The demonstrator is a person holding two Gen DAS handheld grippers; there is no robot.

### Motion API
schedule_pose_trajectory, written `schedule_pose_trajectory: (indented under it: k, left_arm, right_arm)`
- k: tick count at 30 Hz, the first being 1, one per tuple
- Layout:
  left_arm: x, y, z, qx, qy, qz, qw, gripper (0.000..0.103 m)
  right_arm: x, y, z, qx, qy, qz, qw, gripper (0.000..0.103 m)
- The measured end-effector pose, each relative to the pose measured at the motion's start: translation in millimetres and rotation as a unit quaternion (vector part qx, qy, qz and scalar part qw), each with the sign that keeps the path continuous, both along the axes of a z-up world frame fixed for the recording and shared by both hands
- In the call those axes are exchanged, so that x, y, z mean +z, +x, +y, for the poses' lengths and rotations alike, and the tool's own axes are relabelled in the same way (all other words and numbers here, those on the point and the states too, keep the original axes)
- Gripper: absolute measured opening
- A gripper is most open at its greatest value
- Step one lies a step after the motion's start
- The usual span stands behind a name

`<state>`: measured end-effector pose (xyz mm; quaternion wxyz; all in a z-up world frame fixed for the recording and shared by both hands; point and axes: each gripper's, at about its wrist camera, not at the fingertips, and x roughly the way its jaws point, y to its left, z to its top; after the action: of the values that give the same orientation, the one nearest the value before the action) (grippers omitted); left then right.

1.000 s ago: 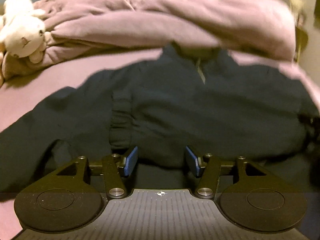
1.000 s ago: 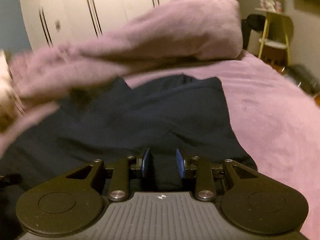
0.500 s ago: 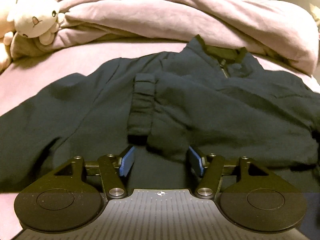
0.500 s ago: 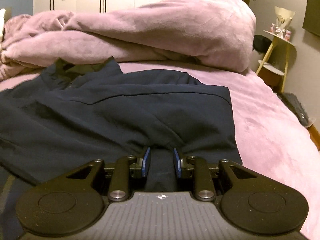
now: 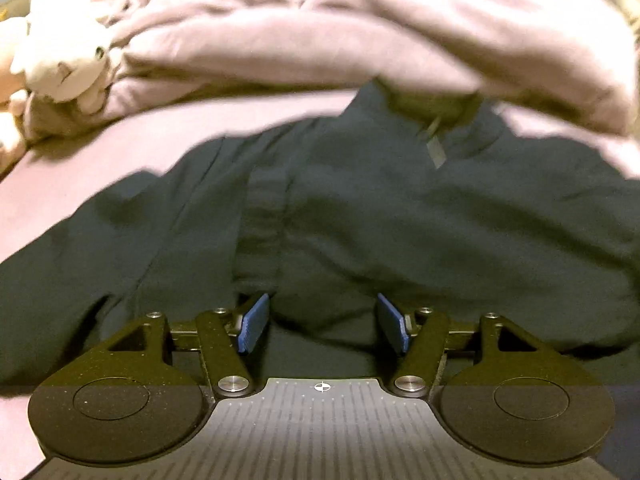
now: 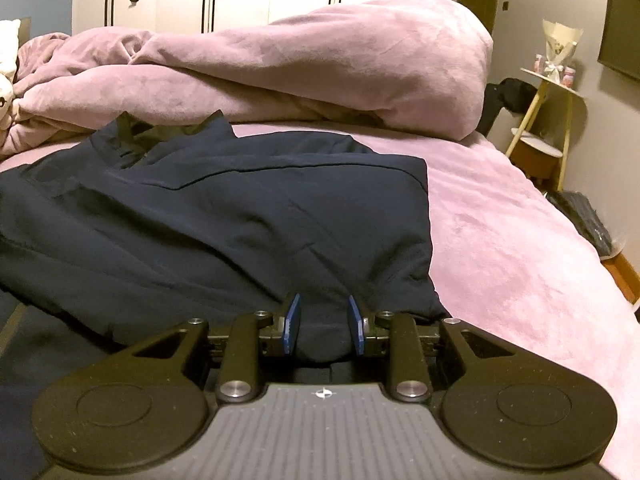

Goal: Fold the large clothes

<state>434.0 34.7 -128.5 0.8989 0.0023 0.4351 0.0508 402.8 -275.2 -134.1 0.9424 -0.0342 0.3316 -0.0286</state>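
Left claw [image 5: 323,322]: just been opening, pads clear of dark navy zip jacket [image 5: 360,216].
Right claw [image 6: 323,324]: narrow, pinching jacket hem.
Behind jacket: rumpled pink duvet [image 6: 280,72], white plush toy [image 5: 60,60].
Unclear: jacket's collar, blurred.

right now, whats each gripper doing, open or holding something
Left gripper: open, jaws just widened, dark jacket fabric between the pads but not pinched.
Right gripper: shut on a fold of the dark jacket.

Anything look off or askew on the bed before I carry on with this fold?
Nothing damaged or spilled. The dark jacket lies rumpled, not flat: one sleeve cuff lies across its front. The pink duvet is heaped just behind the collar. The right claw pinches the jacket's near edge; the left claw has been opening, with fabric bunched between its pads.
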Motion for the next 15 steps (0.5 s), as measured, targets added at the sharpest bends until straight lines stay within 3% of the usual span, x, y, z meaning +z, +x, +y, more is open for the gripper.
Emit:
schedule_pose_trajectory:
  k: [15]
  left_arm:
    - [-10.4, -4.3, 2.1, 0.002, 0.014, -0.006, 0.9999, 0.075]
  right_arm:
    - [-8.6, -1.0, -5.8, 0.017, -0.014, -0.013, 1.0, 0.025]
